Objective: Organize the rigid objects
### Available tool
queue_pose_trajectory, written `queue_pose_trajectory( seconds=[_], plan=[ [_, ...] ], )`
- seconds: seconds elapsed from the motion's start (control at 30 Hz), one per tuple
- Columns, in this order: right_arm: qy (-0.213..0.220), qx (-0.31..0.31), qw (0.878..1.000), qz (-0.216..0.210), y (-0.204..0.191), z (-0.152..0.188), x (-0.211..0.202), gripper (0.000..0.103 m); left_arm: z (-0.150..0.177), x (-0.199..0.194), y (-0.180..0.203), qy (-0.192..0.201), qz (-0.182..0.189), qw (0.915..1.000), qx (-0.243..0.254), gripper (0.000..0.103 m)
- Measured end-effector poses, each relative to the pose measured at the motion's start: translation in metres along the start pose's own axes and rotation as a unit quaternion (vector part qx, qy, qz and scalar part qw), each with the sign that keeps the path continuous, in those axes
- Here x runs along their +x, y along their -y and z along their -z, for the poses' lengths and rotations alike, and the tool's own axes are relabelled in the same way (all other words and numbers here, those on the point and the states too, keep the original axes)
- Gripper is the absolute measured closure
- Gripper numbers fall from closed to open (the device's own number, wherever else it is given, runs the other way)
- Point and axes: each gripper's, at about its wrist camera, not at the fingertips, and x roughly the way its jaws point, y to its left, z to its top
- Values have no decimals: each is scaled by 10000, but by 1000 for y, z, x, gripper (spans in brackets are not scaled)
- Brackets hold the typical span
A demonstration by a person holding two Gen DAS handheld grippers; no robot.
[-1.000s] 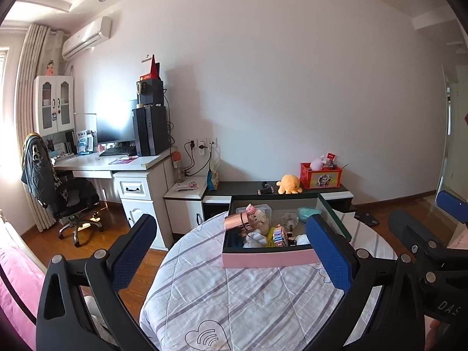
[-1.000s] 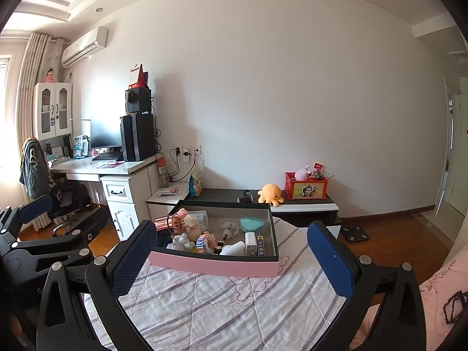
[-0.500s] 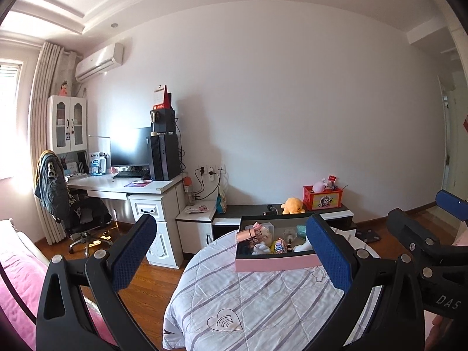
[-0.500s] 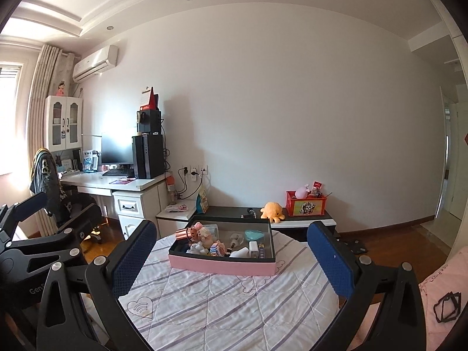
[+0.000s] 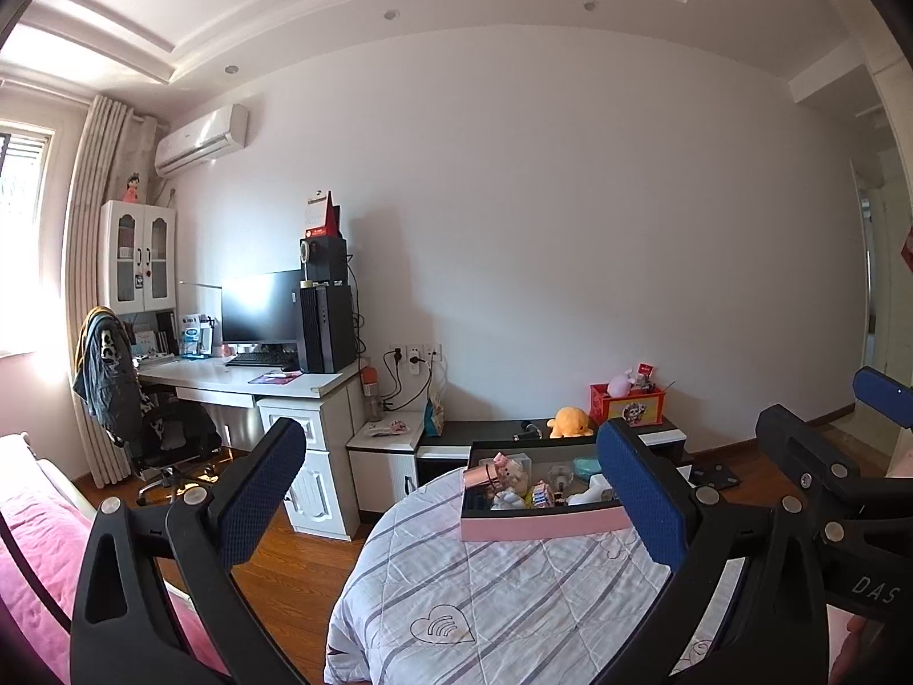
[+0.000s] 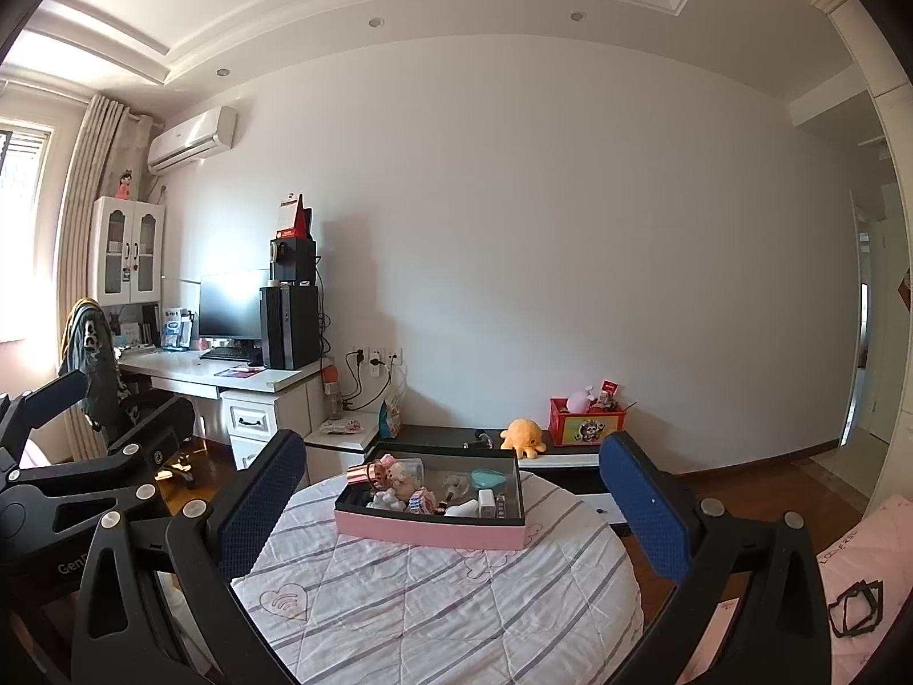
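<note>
1. Both grippers are empty as I read them: the left gripper point(image 5: 445, 491) and the right gripper point(image 6: 451, 491) each have their blue pads spread wide with nothing between.
2. I see the pink box point(image 6: 428, 534) on the round quilted table point(image 6: 433, 616), toward its far edge. Its dark inside is full of small things lying jumbled and touching one another: a shiny pink cylinder point(image 6: 365, 472) leaning over the left rim, a pale plush figure point(image 6: 399, 476), a teal dish point(image 6: 489, 478) toward the back, and a white block point(image 6: 486, 499) near the front wall.
3. My judgement on the placement: the box serves as the collecting bin, and the loose goods already sit inside it. The quilt around it shows no stray pieces, so that fits either a sort that is finished or a box waiting to be emptied and rearranged; I cannot tell which.
4. Pose: both tools are held level, well back from the table and high enough that I look along the fingers over the quilt to the box. In the right wrist view the left tool shows at the left edge, so the two sit side by side, aimed the same way.
5. Neither tool is touching the box or the quilt.
</note>
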Motion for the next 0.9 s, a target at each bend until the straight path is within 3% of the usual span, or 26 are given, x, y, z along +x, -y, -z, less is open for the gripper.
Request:
queue_pose_trajectory(
  seconds=[0.9],
  plan=[
    [-47, -21, 10000, 19, -1, 1, 0, 0, 0, 3, 7, -29, -4, 10000, -6, 0]
  ],
)
